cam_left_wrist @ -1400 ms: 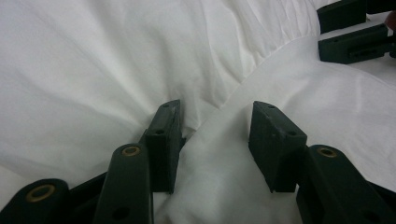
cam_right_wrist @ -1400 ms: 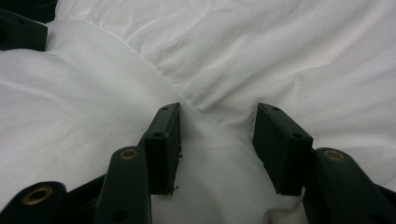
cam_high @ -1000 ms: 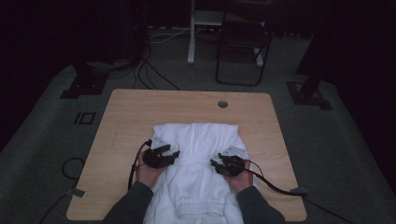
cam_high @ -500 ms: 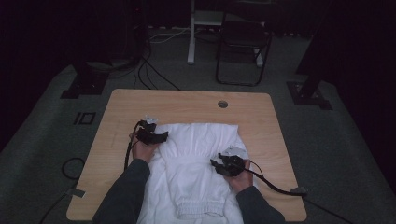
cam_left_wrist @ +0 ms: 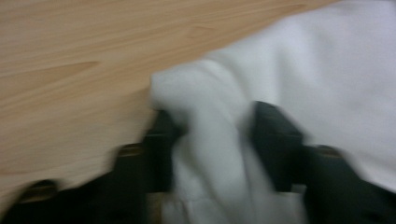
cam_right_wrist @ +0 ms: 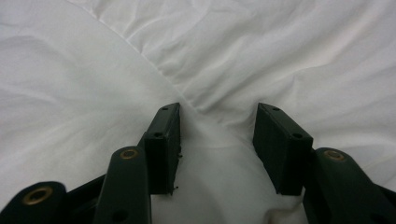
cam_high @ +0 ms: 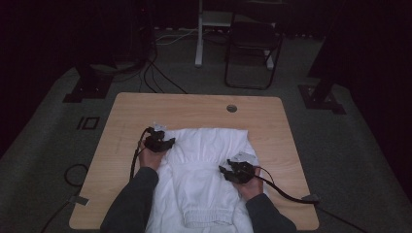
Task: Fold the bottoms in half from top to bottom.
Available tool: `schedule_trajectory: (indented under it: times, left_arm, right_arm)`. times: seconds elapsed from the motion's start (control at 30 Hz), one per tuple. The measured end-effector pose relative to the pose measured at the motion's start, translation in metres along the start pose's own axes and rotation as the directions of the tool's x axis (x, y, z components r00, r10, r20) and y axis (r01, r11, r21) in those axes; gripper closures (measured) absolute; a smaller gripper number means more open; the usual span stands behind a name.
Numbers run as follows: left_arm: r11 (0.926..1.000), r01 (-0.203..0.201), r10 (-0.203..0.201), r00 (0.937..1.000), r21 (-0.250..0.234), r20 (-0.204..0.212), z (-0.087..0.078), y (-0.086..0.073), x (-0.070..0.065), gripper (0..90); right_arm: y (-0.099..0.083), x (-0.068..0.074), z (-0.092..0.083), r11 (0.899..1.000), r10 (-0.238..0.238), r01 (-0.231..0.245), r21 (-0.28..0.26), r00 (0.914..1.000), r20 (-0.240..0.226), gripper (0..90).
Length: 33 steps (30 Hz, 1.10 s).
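Garment: I see the white garment [cam_high: 204,179] spread flat on the wooden table [cam_high: 194,104], its near hem hanging toward me.
Left gripper: my left gripper [cam_left_wrist: 210,140] sits at the far left corner; its jaws have just been closing, and a bunched fold of cloth is pinched between them.
Right gripper: my right gripper [cam_right_wrist: 217,144] rests mid-cloth on the right, jaws half apart with fabric rising between them; I cannot tell if it is clamped.
Technique: I judge 1 firm pinch per side best, then lift both evenly to fold without dragging.
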<state>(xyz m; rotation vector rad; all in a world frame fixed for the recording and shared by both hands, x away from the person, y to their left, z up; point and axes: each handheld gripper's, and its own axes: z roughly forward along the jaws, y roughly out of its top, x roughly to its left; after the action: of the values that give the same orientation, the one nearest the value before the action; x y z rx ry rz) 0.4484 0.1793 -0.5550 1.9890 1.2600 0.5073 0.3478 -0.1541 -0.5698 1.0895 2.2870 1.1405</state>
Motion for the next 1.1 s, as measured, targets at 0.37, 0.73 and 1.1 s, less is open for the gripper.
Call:
schedule_trajectory:
  times: [0.37, 0.73, 1.1]
  left_arm:
    - [0.9998, 0.014, -0.014, 0.9993, -0.015, 0.034, 0.000, -0.002, -0.002, 76.6]
    - [0.9996, 0.020, -0.019, 0.9990, -0.022, 0.039, 0.000, -0.003, -0.001, 76.5]
    - [0.9985, 0.053, -0.053, 0.9968, -0.010, 0.060, 0.000, -0.002, 0.002, 77.0]
  right_arm:
    - [0.039, -0.061, -0.017, 0.993, 0.108, -0.105, -0.044, 0.9925, 0.059, 36.3]
    - [0.066, -0.132, 0.036, 0.965, 0.255, -0.262, 0.025, 0.9544, 0.155, 20.7]
    - [0.062, -0.127, 0.048, 0.961, 0.246, -0.255, 0.106, 0.9647, 0.095, 77.9]
